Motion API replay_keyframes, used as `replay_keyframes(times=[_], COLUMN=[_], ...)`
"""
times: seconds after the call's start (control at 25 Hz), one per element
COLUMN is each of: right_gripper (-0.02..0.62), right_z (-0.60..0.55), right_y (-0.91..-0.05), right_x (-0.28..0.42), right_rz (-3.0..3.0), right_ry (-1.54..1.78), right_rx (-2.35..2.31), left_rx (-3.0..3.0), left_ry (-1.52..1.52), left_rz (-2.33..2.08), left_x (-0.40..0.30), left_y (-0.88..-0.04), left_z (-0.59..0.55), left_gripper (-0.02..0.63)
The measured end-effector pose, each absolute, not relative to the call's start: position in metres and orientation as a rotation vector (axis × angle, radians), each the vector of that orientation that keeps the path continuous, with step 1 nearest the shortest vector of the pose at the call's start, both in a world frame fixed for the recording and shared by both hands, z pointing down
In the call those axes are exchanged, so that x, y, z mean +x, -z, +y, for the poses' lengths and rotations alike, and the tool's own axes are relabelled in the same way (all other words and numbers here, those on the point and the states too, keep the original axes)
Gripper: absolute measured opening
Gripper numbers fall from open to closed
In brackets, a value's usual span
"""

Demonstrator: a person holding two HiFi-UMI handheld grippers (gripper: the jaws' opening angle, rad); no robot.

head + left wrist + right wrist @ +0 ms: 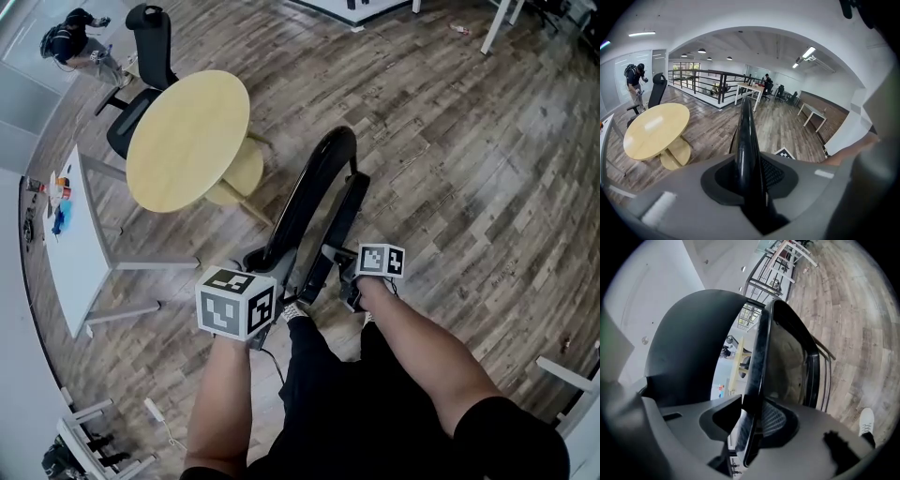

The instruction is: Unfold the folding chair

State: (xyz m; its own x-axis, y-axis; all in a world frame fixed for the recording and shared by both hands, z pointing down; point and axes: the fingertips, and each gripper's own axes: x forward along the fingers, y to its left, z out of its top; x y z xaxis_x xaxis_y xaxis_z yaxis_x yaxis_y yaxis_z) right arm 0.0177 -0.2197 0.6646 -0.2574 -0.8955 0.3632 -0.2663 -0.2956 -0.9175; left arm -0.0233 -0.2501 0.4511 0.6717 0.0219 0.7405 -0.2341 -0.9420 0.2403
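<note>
A black folding chair stands half folded on the wood floor in front of me. Its curved back panel [314, 183] lies close against the seat panel [342, 220]. My left gripper [270, 272] is shut on the near edge of the back panel [746, 140], which runs straight out between its jaws [750, 185]. To its right, my right gripper [342, 272] is shut on the glossy edge of the seat panel [757, 362], which passes between the pads [751, 425]. The chair's metal legs [825, 376] show beyond the seat. Its lower frame is hidden behind the grippers.
A round pale wood table [187, 141] stands just left of the chair, with a black office chair [141, 84] behind it. A white desk [80, 244] is further left. White furniture [572, 384] is at the lower right. A person [70, 37] stands far off.
</note>
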Motion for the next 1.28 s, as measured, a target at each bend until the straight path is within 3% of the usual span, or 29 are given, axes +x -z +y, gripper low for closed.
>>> replay_keyframes(times=[1.0, 1.28], right_gripper=[0.112, 0.148], right_z=[-0.168, -0.139], right_y=[-0.678, -0.694], right_x=[0.033, 0.043], right_rz=[1.417, 1.37], right_ry=[1.545, 1.575], right_rx=[-1.393, -1.443], left_rx=[2.507, 2.458], left_ry=[-1.147, -1.147], left_rz=[-0.102, -0.105], left_x=[-0.03, -0.033], left_y=[-0.461, -0.471], left_z=[-0.285, -0.305], left_gripper=[0.084, 0.087])
